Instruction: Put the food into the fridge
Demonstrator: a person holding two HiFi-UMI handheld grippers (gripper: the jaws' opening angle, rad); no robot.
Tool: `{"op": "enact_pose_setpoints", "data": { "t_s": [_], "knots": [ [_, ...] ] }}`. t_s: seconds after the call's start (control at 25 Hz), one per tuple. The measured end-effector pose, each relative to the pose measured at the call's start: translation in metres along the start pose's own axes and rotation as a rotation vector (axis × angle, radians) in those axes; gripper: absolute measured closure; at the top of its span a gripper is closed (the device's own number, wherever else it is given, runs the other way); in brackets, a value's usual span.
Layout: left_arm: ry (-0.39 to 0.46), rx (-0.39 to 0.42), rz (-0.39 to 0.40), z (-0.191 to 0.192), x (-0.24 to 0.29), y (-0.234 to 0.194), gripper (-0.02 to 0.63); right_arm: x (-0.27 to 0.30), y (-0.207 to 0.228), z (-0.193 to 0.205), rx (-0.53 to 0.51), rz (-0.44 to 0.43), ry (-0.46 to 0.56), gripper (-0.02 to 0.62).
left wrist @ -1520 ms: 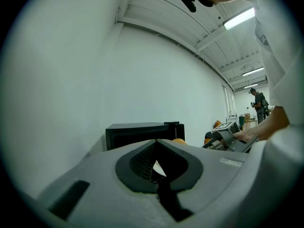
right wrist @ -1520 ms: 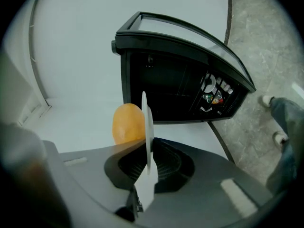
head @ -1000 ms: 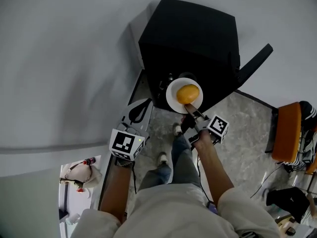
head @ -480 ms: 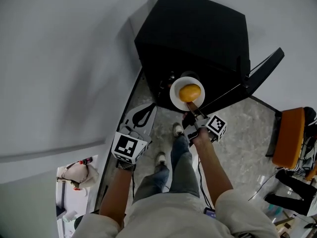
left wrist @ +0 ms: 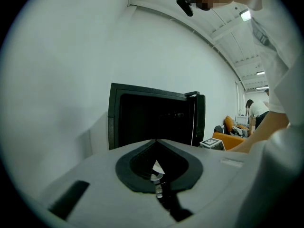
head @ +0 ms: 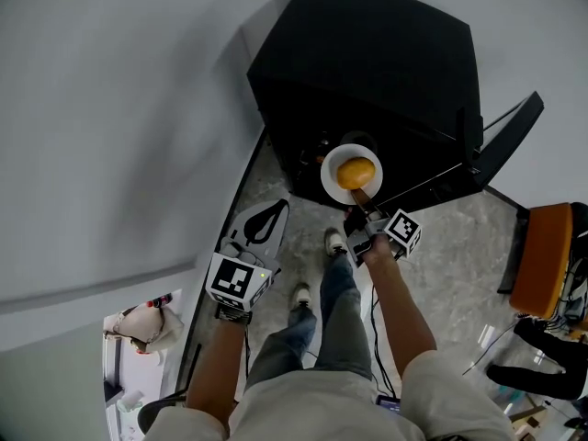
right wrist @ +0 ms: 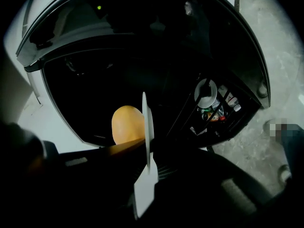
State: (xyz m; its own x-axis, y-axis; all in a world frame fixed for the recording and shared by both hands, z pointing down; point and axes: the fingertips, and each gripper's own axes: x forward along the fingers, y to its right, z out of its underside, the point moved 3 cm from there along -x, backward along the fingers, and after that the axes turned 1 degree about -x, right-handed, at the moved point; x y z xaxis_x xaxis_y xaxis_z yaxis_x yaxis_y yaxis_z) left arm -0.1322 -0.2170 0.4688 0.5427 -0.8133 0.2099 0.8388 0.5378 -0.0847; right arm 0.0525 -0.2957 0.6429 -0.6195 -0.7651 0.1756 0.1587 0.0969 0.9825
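White was the plate (head: 329, 175), and the right gripper (head: 362, 213) had its jaws almost closed, pinching the plate by its near rim. I think it held the rim so the jaws would not squash the food. A round yellow-orange piece of food (head: 356, 171) sat in the middle of the plate. The plate was kept flat, most likely so the food would not roll off. It was right at the mouth of the black fridge (head: 367, 62), and as far as I could tell it was not set down inside yet. The fridge door (head: 507, 136) stood wide open on the right, out of the way, and small bottles (right wrist: 216, 103) sat in its shelf. The left gripper (head: 261, 220) hung low by the person's left side, well apart from the plate. Its jaws were together with nothing in them. It looked like it was just waiting, since one gripper was enough to carry the plate.
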Motion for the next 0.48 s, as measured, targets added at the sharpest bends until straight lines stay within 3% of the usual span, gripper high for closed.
{"op": "enact_pose_setpoints", "data": {
  "t_s": [0.48],
  "knots": [
    [-0.022, 0.016, -0.035, 0.014, 0.036, -0.011, 0.603, 0.027, 0.036, -0.006, 0.015, -0.02, -0.005, 0.572]
  ]
}}
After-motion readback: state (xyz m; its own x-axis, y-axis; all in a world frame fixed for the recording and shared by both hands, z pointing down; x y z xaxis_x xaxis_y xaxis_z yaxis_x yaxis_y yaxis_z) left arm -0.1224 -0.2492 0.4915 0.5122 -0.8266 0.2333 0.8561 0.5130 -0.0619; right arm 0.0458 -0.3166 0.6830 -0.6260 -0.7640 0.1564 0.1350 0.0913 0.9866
